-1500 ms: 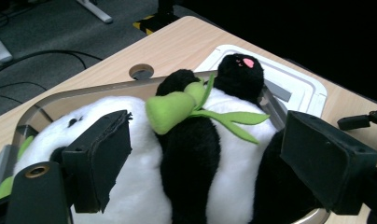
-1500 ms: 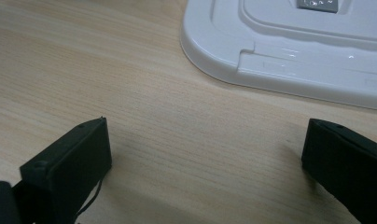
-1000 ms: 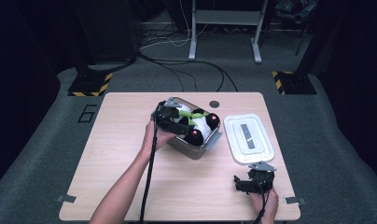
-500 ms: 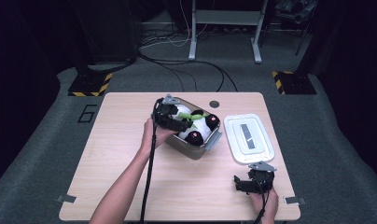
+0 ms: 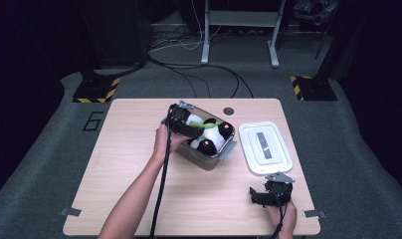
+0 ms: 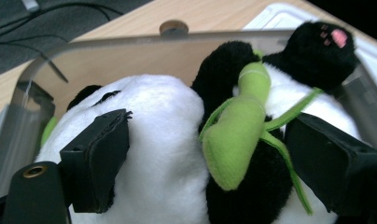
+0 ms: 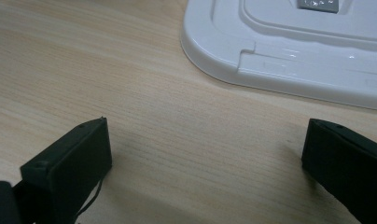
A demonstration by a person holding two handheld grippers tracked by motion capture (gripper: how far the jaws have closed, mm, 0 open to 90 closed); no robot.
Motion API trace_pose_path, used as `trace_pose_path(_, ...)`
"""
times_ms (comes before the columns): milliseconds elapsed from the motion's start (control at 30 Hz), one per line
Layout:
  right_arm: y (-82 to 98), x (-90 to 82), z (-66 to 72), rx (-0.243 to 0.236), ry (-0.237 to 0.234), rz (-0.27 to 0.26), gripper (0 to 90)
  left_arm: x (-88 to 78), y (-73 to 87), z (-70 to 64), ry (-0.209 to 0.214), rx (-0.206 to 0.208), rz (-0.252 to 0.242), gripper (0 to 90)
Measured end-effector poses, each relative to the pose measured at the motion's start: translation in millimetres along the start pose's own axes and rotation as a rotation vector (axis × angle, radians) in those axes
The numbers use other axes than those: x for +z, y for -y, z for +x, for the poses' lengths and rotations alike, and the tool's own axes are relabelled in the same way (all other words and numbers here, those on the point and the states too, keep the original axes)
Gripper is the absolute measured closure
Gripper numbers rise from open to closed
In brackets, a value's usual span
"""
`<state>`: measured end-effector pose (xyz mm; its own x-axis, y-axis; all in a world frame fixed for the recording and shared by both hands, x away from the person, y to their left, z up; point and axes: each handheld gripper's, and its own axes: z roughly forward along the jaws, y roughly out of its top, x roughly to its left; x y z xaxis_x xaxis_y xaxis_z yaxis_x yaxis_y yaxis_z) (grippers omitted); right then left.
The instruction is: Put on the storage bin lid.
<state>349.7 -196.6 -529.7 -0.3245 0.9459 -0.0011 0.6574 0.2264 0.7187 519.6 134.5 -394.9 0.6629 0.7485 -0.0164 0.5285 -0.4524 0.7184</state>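
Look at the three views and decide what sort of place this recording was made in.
Probably a lab or studio set up for recording, not a home: a lone wooden table on grey carpet, hazard-striped stand bases, and loose cables across the floor behind.

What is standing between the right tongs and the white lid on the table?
Nothing visible. In the right gripper view only bare table lies between the open right tongs and the white lid. The clear box with the plush panda sits off to the side.
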Motion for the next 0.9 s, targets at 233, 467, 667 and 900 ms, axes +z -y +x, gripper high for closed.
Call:
trace_pose_path(233,0.0,0.0,0.0,0.000,0.000,0.000,0.8,-3.8,3.6,6.0,0.028,-0.032,-0.024,14.5)
trace_pose_path(467,0.0,0.0,0.0,0.000,0.000,0.000,0.7,-33.5,7.2,-8.5,0.088,-0.010,-0.089,14.1)
trace_pose_path(667,0.0,0.0,0.1,0.001,0.001,0.000,0.8,-37.1,11.1,-26.0,0.095,0.050,-0.071,13.9)
trace_pose_path(900,-0.1,0.0,0.2,0.002,0.000,0.001,0.7,-27.8,16.1,-31.0,0.082,0.066,-0.029,13.8)
